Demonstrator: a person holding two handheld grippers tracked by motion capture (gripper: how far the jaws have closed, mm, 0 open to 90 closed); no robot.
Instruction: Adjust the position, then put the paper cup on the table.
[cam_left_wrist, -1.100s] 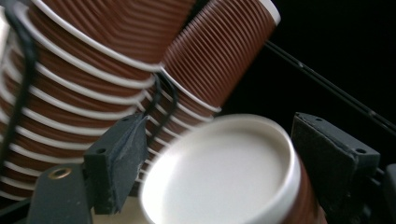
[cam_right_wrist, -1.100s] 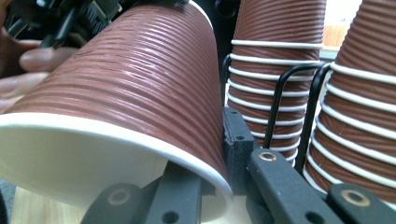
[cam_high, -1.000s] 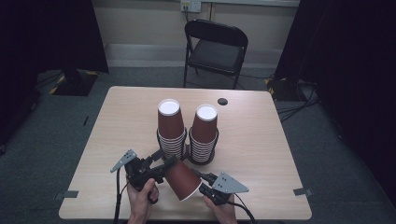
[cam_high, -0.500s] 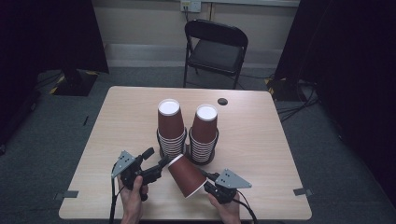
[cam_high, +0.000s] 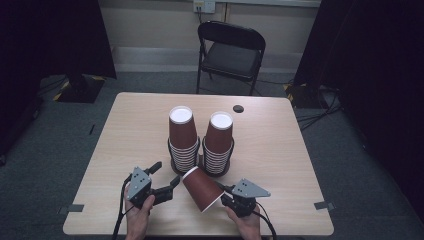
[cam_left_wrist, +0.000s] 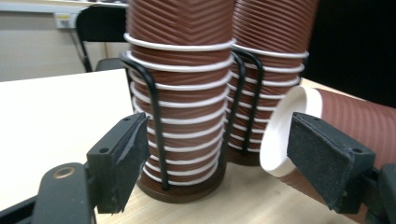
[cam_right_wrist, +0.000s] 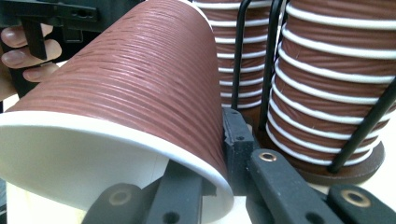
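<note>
While stacks (cam_high: 181, 140) number two, one cup (cam_high: 202, 188) (tilted)

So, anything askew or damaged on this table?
Nothing looks damaged or spilled. One loose cup is tipped on its side in the right gripper, which pinches its rim wall. The two cup stacks stand upright in their wire holders. The left gripper, jaws just reopened, holds nothing.

Light wood table (cam_high: 280, 150) on grey carpet floor (cam_high: 50, 150), black folding chair (cam_high: 231, 50) behind it, cream wall (cam_high: 150, 25) with socket (cam_high: 204, 5), black curtains (cam_high: 50, 35) both sides, cables (cam_high: 320, 112) at right
</note>
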